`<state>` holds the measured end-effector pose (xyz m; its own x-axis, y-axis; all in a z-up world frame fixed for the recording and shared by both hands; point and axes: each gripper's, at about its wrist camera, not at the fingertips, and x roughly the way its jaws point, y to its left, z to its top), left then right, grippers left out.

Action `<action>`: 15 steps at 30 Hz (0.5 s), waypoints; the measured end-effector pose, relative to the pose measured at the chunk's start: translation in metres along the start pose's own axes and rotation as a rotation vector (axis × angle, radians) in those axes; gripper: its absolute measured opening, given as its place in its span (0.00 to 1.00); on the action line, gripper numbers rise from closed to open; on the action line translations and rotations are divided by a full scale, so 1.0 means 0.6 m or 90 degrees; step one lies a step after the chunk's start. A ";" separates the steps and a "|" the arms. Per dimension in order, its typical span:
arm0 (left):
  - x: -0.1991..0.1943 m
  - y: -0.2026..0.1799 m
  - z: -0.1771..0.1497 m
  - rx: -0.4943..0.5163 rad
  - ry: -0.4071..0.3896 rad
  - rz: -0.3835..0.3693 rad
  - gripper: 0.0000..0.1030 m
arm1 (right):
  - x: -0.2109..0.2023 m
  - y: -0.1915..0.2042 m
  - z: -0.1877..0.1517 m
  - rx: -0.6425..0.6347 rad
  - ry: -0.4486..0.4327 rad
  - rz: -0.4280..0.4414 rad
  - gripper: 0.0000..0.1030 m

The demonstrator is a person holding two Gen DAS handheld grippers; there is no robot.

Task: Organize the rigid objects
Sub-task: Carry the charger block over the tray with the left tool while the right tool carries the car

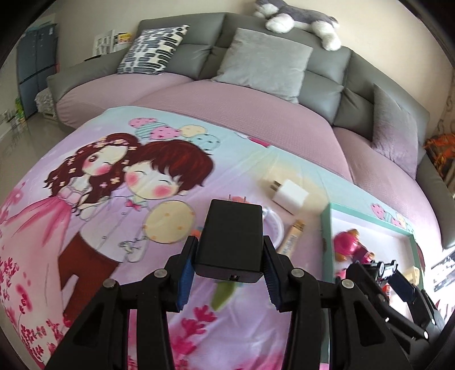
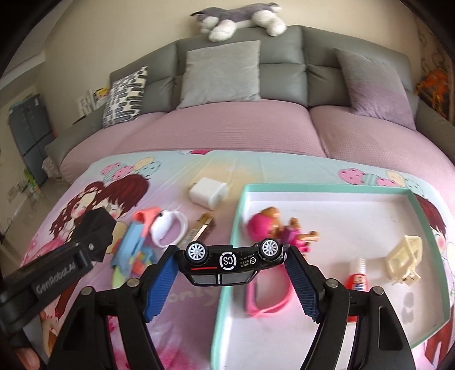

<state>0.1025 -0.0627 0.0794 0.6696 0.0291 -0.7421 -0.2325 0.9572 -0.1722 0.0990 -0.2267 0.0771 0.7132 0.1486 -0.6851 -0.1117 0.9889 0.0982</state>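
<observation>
My left gripper point(image 1: 229, 246) is shut on a black power adapter point(image 1: 230, 242), held above the cartoon-print cloth with its prongs pointing away. My right gripper point(image 2: 231, 256) is shut on a black toy car point(image 2: 230, 260), gripped end to end and lying on its side, wheels up, over the left rim of the teal-edged tray point(image 2: 227, 284). In the tray lie a pink doll point(image 2: 273, 227), pink glasses point(image 2: 267, 298), a red-capped glue bottle point(image 2: 357, 277) and a cream plastic piece point(image 2: 403, 256). The left gripper point(image 2: 96, 230) also shows at the left of the right wrist view.
On the cloth left of the tray lie a white charger point(image 2: 209, 192), a white watch-like band point(image 2: 167, 227), a small gold-ended tube point(image 2: 200, 229) and a blue and orange toy point(image 2: 136, 242). A grey sofa point(image 2: 256, 71) with cushions stands beyond, a plush dog point(image 2: 236, 18) on top.
</observation>
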 end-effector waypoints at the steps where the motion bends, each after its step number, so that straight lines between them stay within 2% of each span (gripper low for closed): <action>1: 0.001 -0.008 -0.001 0.006 0.003 -0.002 0.44 | 0.000 -0.009 0.001 0.009 0.003 -0.002 0.76; 7: -0.004 -0.054 -0.001 0.033 0.012 -0.024 0.44 | -0.009 -0.063 0.003 0.075 0.007 -0.012 0.76; 15: -0.003 -0.139 0.002 0.087 0.021 -0.069 0.44 | -0.016 -0.150 -0.005 0.131 0.026 -0.096 0.76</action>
<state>0.1214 -0.1423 0.0960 0.6612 -0.0833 -0.7456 -0.0606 0.9846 -0.1638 0.1000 -0.3173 0.0727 0.6818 0.0024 -0.7315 0.1405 0.9809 0.1341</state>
